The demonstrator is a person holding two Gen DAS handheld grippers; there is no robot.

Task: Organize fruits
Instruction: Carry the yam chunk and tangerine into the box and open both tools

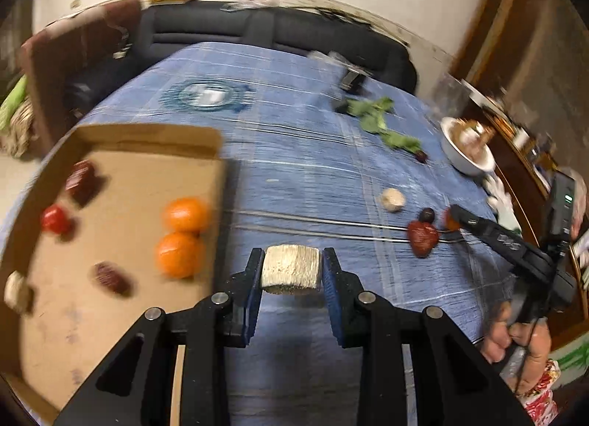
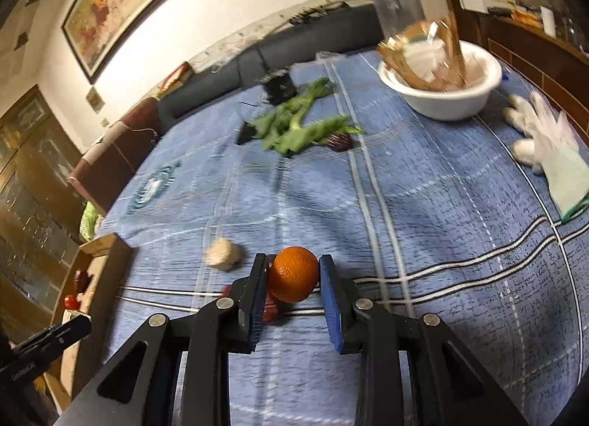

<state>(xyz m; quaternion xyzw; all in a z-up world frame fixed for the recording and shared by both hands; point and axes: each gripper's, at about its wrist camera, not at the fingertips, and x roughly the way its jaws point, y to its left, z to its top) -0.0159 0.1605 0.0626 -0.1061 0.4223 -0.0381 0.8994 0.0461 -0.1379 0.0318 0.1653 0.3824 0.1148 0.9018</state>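
My left gripper (image 1: 292, 269) is shut on a pale beige cylinder-shaped fruit piece (image 1: 292, 270), held above the blue tablecloth just right of a cardboard box (image 1: 121, 176). The box holds two oranges (image 1: 180, 234), a red tomato (image 1: 55, 219), dark red fruits (image 1: 83, 179) and a pale piece (image 1: 16, 291). My right gripper (image 2: 293, 275) is shut on a small orange (image 2: 293, 273) above a dark red fruit (image 2: 272, 306). Another pale piece (image 2: 223, 254) lies left of it. On the cloth in the left wrist view lie a pale piece (image 1: 392, 199), a dark plum (image 1: 427, 215) and a red fruit (image 1: 422, 238).
Green leafy vegetables (image 2: 298, 124) lie mid-table beside a dark fruit (image 2: 340, 141). A white bowl (image 2: 441, 89) with wrappers stands at the far right, a white glove (image 2: 548, 142) beside it. A dark sofa (image 1: 257, 30) borders the far table edge.
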